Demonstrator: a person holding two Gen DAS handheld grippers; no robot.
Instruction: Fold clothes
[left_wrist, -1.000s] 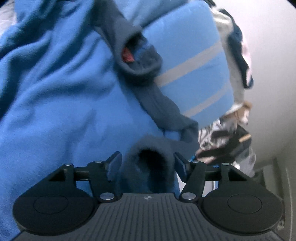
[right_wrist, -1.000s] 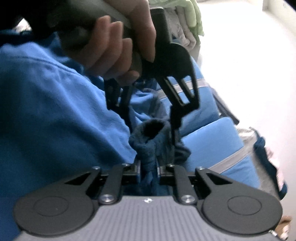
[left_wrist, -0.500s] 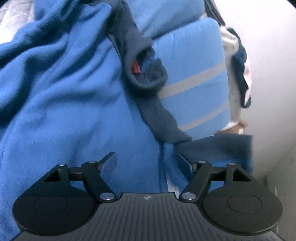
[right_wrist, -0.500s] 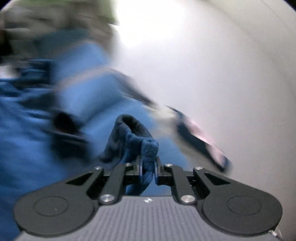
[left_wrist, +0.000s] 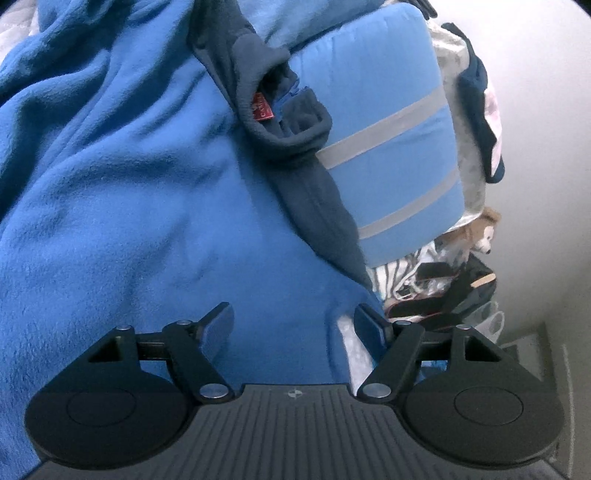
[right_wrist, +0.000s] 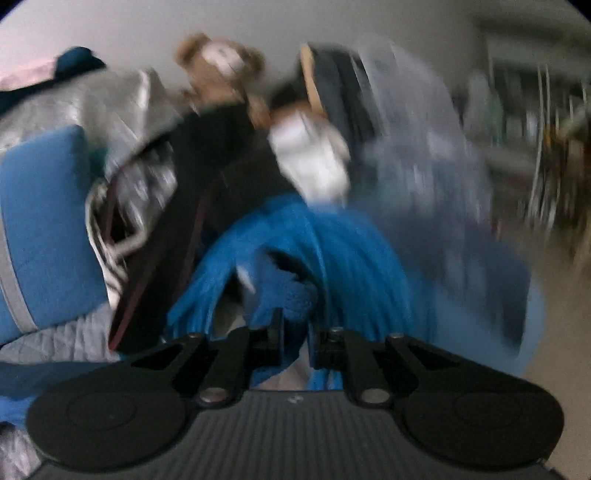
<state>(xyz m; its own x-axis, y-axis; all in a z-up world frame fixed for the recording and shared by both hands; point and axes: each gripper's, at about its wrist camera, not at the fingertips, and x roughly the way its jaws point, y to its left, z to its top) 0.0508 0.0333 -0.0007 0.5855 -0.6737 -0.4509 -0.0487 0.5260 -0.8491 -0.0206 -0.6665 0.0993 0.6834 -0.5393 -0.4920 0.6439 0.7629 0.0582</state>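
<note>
Soft dim daylight, left view sharp, right view heavily motion-blurred, fisheye bending, dark corners

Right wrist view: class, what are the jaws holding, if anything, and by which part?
The right gripper is shut on the blue fleece garment, pinching a bunched dark-trimmed edge; blur hides which part.

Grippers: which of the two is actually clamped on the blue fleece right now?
The right gripper: its jaws are nearly shut, pinching a fold of the blue fleece. The left gripper is open, jaws wide apart, with fleece lying beneath them unpinched.
</note>
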